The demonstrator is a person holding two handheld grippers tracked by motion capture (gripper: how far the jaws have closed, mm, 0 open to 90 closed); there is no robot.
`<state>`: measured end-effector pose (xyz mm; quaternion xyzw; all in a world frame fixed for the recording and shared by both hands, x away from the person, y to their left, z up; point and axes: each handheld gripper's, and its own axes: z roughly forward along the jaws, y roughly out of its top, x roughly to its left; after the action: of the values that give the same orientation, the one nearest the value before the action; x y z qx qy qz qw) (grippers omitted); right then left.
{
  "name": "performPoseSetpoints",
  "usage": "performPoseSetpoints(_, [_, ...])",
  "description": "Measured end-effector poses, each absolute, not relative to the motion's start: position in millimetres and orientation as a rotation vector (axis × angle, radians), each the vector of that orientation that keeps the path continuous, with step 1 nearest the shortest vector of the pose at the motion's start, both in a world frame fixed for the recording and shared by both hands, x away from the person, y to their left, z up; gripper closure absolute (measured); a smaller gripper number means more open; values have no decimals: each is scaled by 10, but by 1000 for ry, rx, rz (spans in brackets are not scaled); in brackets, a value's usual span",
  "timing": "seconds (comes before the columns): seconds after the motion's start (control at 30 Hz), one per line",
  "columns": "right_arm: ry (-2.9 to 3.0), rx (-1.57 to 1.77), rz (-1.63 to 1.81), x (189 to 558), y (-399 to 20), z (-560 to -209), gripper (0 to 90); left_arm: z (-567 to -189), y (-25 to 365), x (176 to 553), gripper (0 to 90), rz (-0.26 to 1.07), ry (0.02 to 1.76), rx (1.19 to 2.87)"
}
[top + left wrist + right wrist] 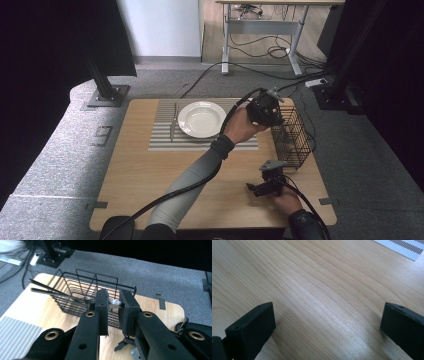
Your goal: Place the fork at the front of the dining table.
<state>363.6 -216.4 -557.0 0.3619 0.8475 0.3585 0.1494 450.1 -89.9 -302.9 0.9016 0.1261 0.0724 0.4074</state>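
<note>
My left gripper (272, 120) reaches across to the black wire basket (292, 140) at the table's right edge. In the left gripper view its jaws (113, 296) stand close together over the basket (72, 302), pinching a shiny metal utensil (114, 303) whose far part is hidden behind them. Two dark slim utensils (47, 288) lean out of the basket to the left. My right gripper (254, 188) rests low near the table's front right, open, with bare wood between its jaws (327, 315).
A white plate (202, 119) lies on a striped placemat (165, 107) at the back middle, with a piece of cutlery (173, 125) to its left. The placemat's corner (404, 246) shows ahead of the right gripper. Cables and a desk frame (262, 25) stand beyond the table.
</note>
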Motion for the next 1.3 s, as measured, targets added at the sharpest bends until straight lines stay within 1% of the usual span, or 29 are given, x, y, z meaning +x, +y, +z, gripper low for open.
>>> performPoseSetpoints(0.2, [2436,1039,1030,3636,-2164,-5571,0,-2830,-695,4484,782,227,340,2257])
performPoseSetpoints(0.5, [2438,1038,1030,3637,-2166,-5570,0,-2768,-448,4469,783,253,365,2263])
performPoseSetpoints(0.8, [2442,1035,1028,3639,-2167,-5568,0,-2978,-62,4492,783,247,424,2291])
performPoseSetpoints(1.03, [2438,1039,1027,3631,-2165,-5565,1,-3140,144,4465,784,222,450,2293])
performPoseSetpoints(1.13, [2442,1045,1023,3636,-2180,-5547,32,-3239,237,4435,784,208,457,2294])
performPoseSetpoints(1.3, [2442,1041,1022,3638,-2184,-5537,56,-3340,311,4399,784,198,459,2301])
